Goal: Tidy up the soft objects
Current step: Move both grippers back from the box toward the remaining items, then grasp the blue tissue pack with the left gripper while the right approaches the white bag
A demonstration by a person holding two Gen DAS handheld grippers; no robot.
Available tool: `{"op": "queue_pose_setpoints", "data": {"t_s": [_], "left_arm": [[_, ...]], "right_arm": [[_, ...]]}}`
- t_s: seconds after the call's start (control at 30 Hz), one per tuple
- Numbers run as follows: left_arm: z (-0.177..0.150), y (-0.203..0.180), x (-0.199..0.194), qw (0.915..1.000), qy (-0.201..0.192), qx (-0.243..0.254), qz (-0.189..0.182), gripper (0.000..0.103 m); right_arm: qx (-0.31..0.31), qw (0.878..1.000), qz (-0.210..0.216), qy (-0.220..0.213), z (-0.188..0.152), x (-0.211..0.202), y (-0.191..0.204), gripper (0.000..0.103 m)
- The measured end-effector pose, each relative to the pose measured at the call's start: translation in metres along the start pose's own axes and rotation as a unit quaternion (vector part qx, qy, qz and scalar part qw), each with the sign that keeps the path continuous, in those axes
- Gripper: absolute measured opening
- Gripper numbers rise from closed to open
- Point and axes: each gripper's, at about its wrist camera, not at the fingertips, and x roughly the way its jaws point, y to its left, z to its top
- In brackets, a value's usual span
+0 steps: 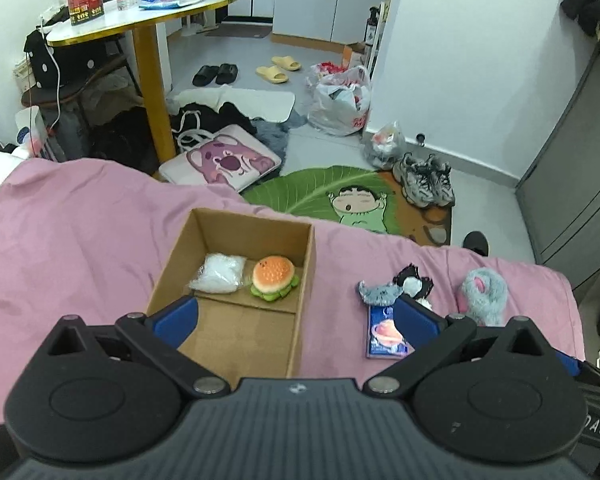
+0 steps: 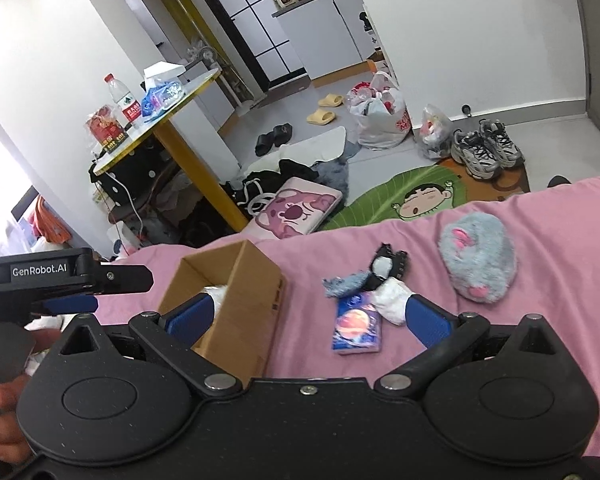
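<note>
An open cardboard box (image 1: 308, 276) stands on the pink bedsheet (image 1: 80, 232); it also shows in the right wrist view (image 2: 260, 280). Inside lie a white soft bag (image 1: 220, 274) and a burger plush (image 1: 274, 278). Right of the box lie a small grey-and-black plush (image 1: 384, 290), a blue tissue pack (image 1: 382, 336) and a fluffy grey-pink plush (image 1: 482, 294). The same plush (image 2: 380, 276), pack (image 2: 356, 326) and fluffy toy (image 2: 476, 258) show in the right wrist view. My left gripper (image 1: 296, 318) is open and empty above the box's near end. My right gripper (image 2: 308, 318) is open and empty near the tissue pack.
Beyond the bed's edge the floor holds a green cartoon rug (image 1: 340, 192), a pink bear-print case (image 1: 224, 160), sneakers (image 1: 424, 178), plastic bags (image 1: 340, 100) and slippers. A yellow-legged table (image 1: 148, 20) with a bottle and packets stands at the back left. A grey cabinet (image 1: 580, 160) stands right.
</note>
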Motion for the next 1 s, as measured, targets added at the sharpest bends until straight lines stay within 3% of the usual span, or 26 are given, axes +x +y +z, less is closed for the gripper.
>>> {"op": "queue_pose_setpoints", "data": {"t_s": [0.2,0.3,0.5,0.77,1.0], "left_arm": [[-0.007,-0.019,0.005,0.9995,0.007,0.026,-0.018,0.103],[-0.011,-0.032,0.007,0.9990,0.000,0.043,-0.010,0.103],[-0.017,-0.051,0.024,0.9987,0.010,0.045,-0.024,0.100],[-0.026,-0.064,0.054,0.9978,0.041,0.033,-0.039,0.083],[-0.030,-0.072,0.089,0.9963,0.071,0.018,-0.045,0.081]], "right_arm": [[0.012,1.000,-0.003,0.001,-0.008,-0.008,-0.020,0.103],[0.021,1.000,0.000,0.000,-0.009,-0.010,-0.031,0.101],[0.052,0.999,0.012,0.010,-0.008,-0.002,-0.052,0.091],[0.096,0.995,0.023,0.036,-0.013,0.016,-0.077,0.081],[0.130,0.990,0.017,0.060,-0.015,0.038,-0.095,0.075]]}}
